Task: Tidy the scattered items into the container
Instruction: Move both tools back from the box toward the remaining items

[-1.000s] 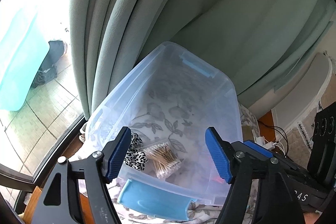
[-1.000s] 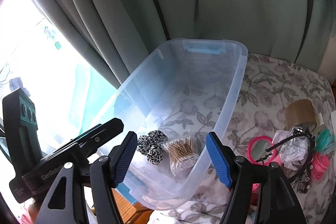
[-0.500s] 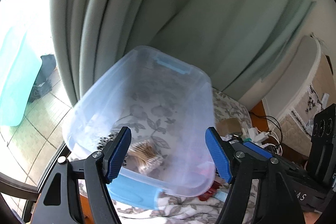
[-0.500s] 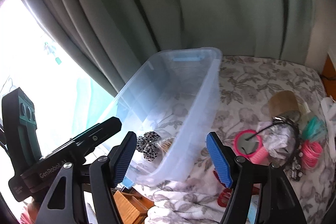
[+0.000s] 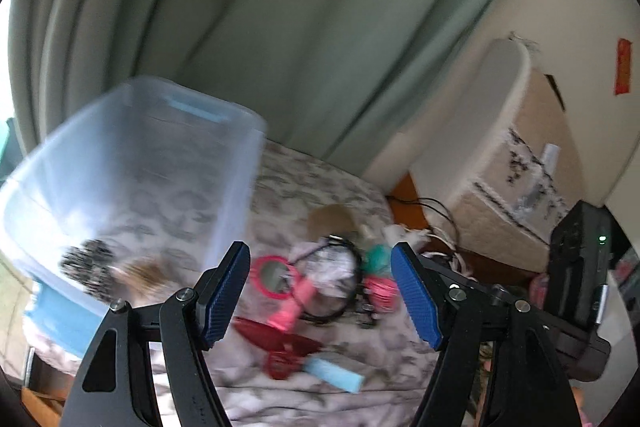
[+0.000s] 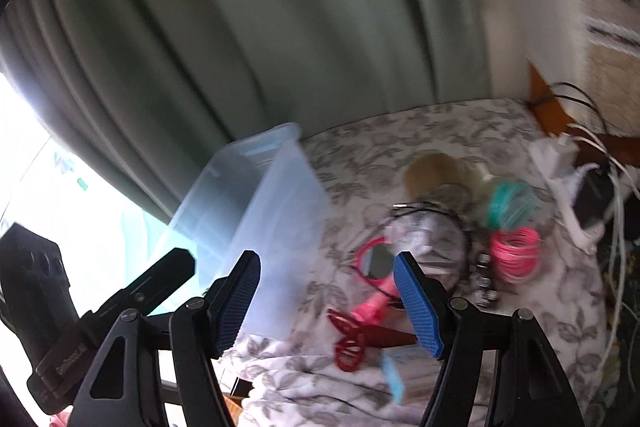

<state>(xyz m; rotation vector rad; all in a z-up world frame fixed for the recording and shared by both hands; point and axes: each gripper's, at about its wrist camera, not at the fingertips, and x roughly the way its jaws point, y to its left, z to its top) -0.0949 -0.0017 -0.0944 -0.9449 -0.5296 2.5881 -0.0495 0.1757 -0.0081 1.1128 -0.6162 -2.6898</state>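
Clear plastic container (image 5: 132,167) blurred, red scissors (image 5: 280,345) beside, both grippers' jaws apart, empty

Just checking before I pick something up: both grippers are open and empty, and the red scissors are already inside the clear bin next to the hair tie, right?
Not quite. The red scissors are not in the clear bin; they lie on the floral cloth outside it, near the pink hand mirror, as the right wrist view shows. The left gripper and right gripper are indeed open and empty.
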